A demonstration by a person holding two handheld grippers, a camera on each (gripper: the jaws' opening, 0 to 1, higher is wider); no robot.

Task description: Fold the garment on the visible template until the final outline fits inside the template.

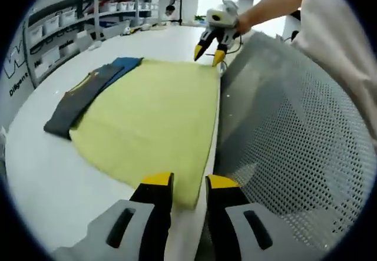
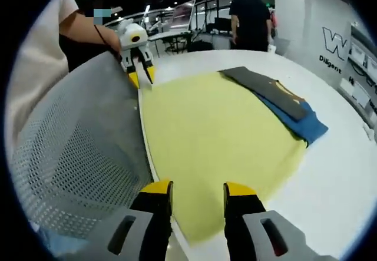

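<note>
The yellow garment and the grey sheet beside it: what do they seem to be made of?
The yellow garment looks like soft matte knit fabric: it lies limp and flat, with no shine. The grey sheet looks like perforated mesh, likely plastic or coated fabric: regular small holes cover it. The exact material is uncertain.

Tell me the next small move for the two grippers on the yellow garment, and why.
Probably close both grippers on the near edge of the flat yellow garment. The left gripper and the right gripper each stand open with that edge between the jaws, at opposite corners along the table's side by the grey mesh chair back. Nothing looks gripped yet, so a fold cannot start.
</note>
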